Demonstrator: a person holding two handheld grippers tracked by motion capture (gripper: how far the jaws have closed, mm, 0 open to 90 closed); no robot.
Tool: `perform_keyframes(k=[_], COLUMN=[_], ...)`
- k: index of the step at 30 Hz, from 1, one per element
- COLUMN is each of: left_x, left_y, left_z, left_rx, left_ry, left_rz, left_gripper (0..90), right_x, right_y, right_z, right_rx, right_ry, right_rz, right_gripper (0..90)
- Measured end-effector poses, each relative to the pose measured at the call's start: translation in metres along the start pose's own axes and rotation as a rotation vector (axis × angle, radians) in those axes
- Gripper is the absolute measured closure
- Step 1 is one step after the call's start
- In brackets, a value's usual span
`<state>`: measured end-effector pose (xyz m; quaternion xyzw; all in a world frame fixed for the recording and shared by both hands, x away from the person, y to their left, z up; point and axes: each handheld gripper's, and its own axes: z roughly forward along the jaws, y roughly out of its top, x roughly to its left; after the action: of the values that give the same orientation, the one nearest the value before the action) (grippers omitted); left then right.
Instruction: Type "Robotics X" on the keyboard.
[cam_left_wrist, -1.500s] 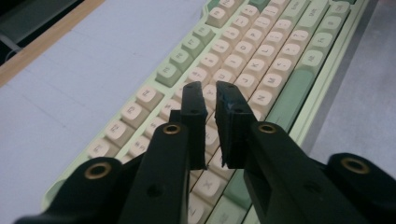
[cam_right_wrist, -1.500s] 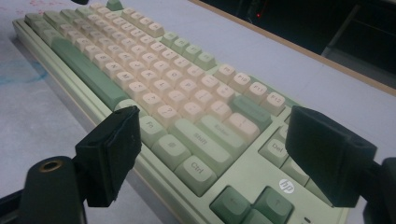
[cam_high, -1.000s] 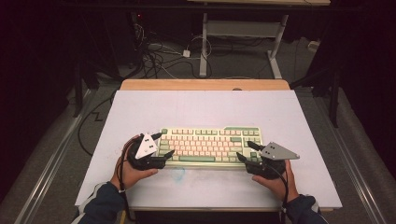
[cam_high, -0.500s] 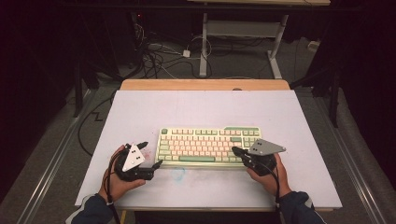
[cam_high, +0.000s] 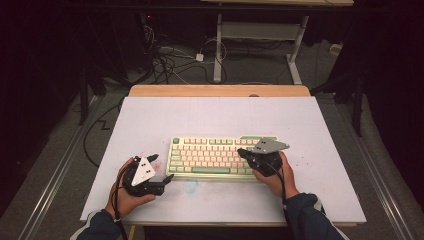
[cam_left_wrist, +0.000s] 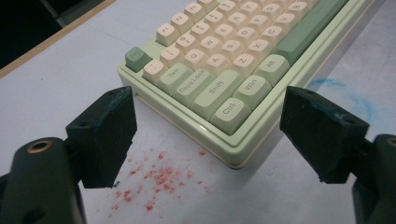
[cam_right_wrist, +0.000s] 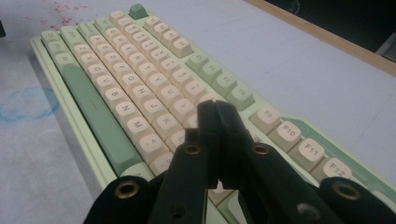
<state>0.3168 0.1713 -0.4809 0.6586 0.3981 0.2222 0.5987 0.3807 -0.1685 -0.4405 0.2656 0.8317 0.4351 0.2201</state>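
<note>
Apparently to poke a key, the right gripper (cam_high: 246, 152) hovers over the keyboard (cam_high: 210, 156) with jaws pressed together, while the left gripper (cam_high: 162, 170) waits beside it, jaws spread.

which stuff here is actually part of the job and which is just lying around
In the job:
- keyboard
- right gripper, jaws closed over the keys at its right end
- left gripper, jaws open beside its left end

Just lying about:
- red specks on the table
- blue ring mark
- cables on the floor
</note>
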Motion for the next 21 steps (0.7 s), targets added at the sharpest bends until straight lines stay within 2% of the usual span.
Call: perform_keyframes(k=[11, 21], left_x=[0.001, 0.001], left_y=[0.000, -0.002], left_z=[0.000, 0.001], left_rx=[0.012, 0.040], left_ry=[0.001, -0.003], left_rz=[0.004, 0.011], left_gripper=[18.2, 18.3], right_x=[0.006, 0.010], right_y=[0.010, 0.011], right_z=[0.028, 0.039], right_rx=[0.081, 0.122], right_ry=[0.001, -0.021], right_rz=[0.005, 0.003], right_gripper=[90.0, 90.0])
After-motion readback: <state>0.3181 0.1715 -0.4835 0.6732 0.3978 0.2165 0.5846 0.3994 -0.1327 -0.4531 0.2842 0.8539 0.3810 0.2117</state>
